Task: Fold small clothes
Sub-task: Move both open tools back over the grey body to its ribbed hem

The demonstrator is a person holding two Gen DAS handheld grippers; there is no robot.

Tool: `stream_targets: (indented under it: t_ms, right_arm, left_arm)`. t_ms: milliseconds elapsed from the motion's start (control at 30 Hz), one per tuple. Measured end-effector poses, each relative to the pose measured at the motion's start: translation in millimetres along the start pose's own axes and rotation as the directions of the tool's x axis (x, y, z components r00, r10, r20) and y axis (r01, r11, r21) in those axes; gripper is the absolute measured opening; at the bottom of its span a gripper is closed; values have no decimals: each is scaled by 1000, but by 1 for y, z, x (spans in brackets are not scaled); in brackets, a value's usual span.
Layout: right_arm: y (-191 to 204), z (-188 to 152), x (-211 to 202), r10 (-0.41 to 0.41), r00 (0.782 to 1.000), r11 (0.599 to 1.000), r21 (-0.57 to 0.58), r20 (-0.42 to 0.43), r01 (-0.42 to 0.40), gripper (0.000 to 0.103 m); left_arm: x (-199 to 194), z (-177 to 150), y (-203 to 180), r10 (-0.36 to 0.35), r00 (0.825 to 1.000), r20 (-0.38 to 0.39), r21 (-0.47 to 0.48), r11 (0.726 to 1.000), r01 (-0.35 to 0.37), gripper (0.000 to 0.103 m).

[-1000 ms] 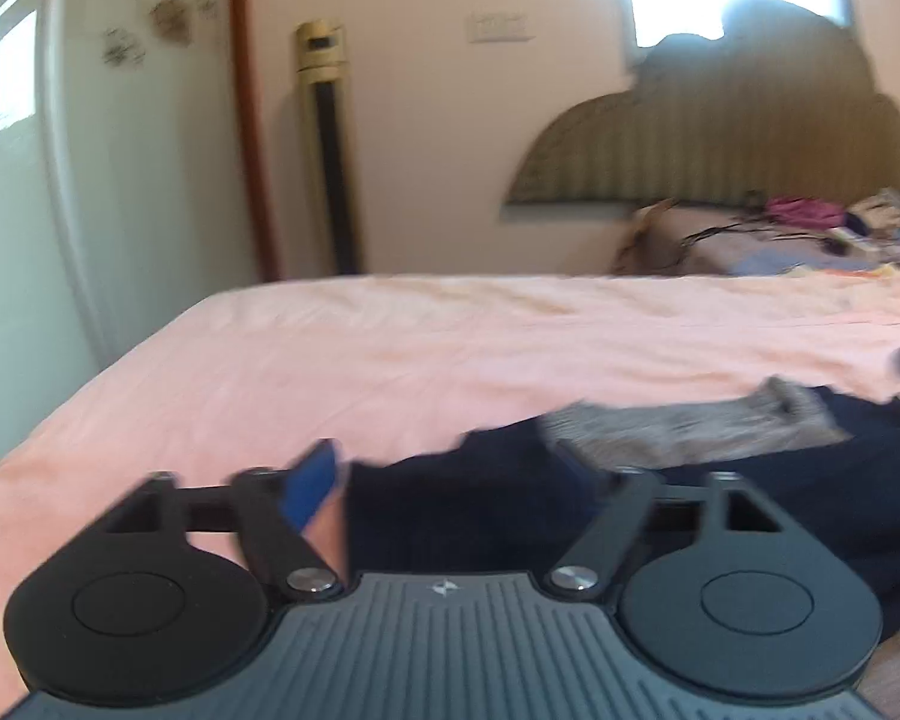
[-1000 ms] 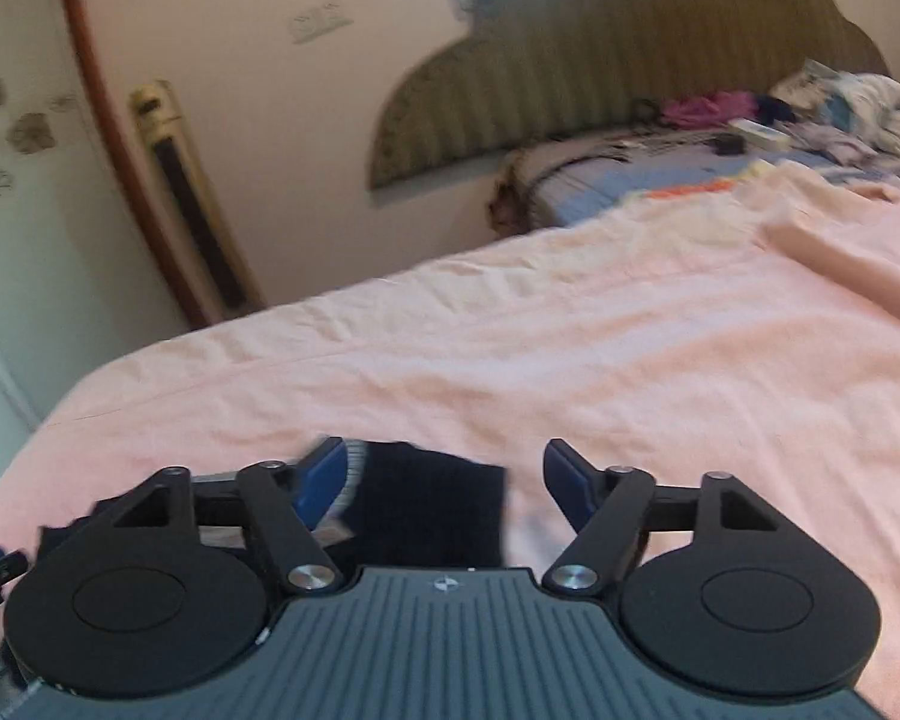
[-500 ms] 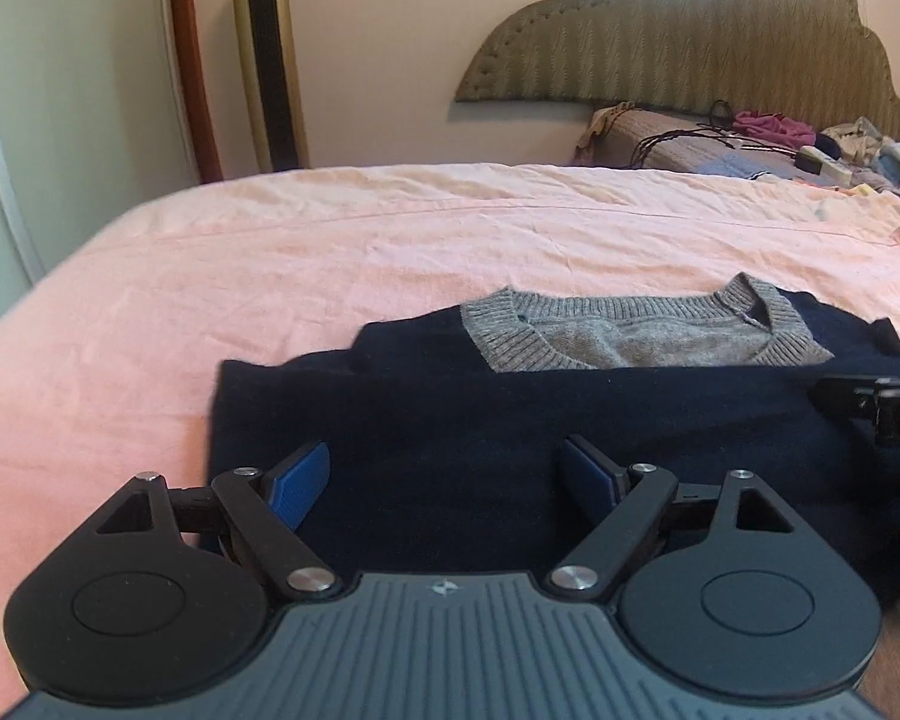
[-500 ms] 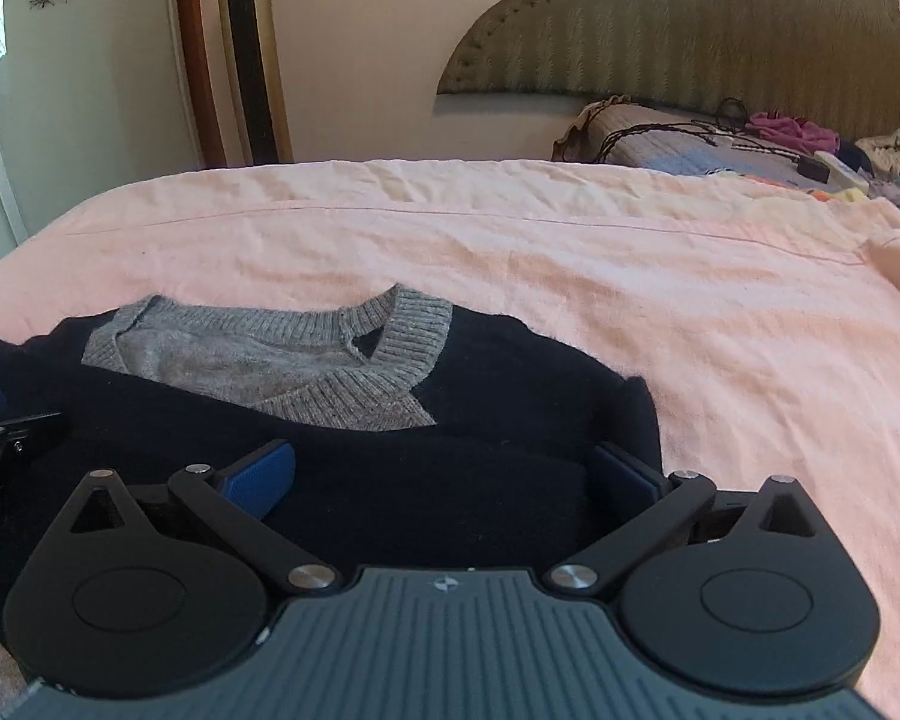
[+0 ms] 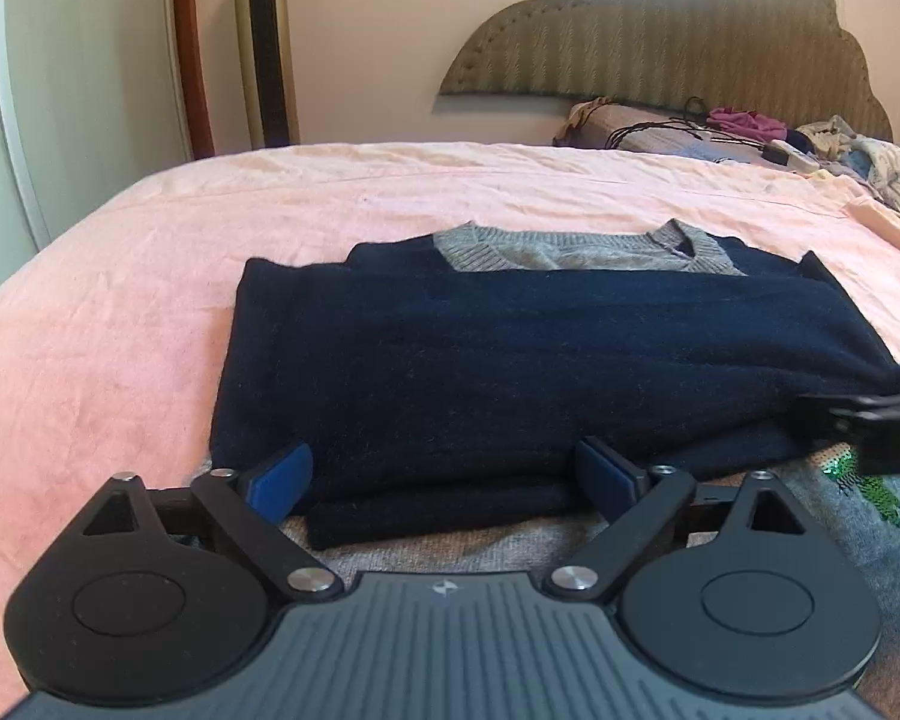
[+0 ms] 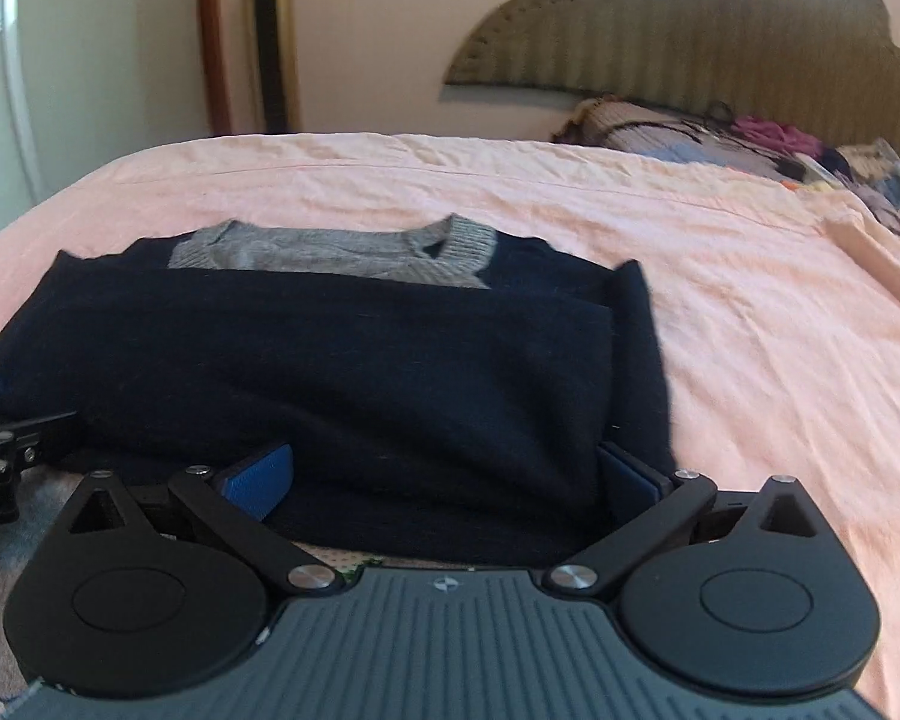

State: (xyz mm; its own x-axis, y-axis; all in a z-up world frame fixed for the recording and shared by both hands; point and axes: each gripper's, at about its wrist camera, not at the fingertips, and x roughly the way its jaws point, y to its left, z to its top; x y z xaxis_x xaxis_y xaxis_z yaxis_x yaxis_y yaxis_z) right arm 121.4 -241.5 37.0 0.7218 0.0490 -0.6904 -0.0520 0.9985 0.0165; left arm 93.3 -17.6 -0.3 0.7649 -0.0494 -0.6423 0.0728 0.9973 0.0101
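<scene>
Now the folded navy sweater (image 5: 540,360) lies mid-frame on the pink bed (image 5: 120,300), grey collar toward the headboard. Both tools, left (image 5: 444,474) and right (image 6: 444,474), gape open at its near edge, gripping nothing. Best to press the fold flat and square the edges before lifting away.

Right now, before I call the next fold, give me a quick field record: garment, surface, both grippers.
garment: navy sweater with grey collar, folded over itself, collar at far edge
surface: pink bedsheet
under near edge: grey garment with green sequin patch
left gripper: open, at sweater's near edge
right gripper: open, at near right corner
background: headboard, clothes pile
</scene>
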Motion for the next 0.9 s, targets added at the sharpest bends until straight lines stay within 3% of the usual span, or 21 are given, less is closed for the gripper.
stream_targets:
  t_ms: [67, 167, 200, 367, 467, 533, 567, 667, 900]
  right_arm:
    - [3, -8, -18, 17, 1000, 1000, 15, 14, -17, 103]
    - [9, -30, -27, 36, 999, 999, -6, -32, -36, 103]
    - [12, -40, -30, 21, 1000, 999, -44, 4, -21, 103]
    - [7, -43, -31, 29, 999, 1000, -8, 19, -29, 103]
    - [8, -43, -31, 24, 1000, 1000, -10, 19, -24, 103]
    - [8, -43, -31, 25, 1000, 1000, -9, 20, -24, 103]
    - [8, -43, -31, 23, 1000, 1000, -11, 20, -23, 103]
    - [8, -43, -32, 22, 1000, 1000, -11, 20, -22, 103]
    - [8, -43, -32, 21, 1000, 1000, -9, 21, -21, 103]
  left_arm:
    - [1, 0, 1, -2, 1000, -4, -13, 1000, 2, 98]
    - [2, 0, 0, 3, 1000, -2, -7, 1000, -3, 98]
    - [2, 0, -1, 5, 1000, -3, -5, 1000, -5, 98]
    - [-15, -1, -4, 51, 999, -20, -13, 999, -51, 98]
    - [-41, -9, 4, -44, 998, -52, -102, 994, 39, 98]
    - [-50, -22, 4, -41, 997, -71, -112, 993, 33, 98]
    - [-50, -29, 4, -42, 995, -89, -112, 993, 31, 98]
    - [-53, -47, -7, 17, 999, -29, -4, 1000, -17, 99]
    - [-49, -46, -7, 10, 999, -36, -14, 1000, -10, 103]
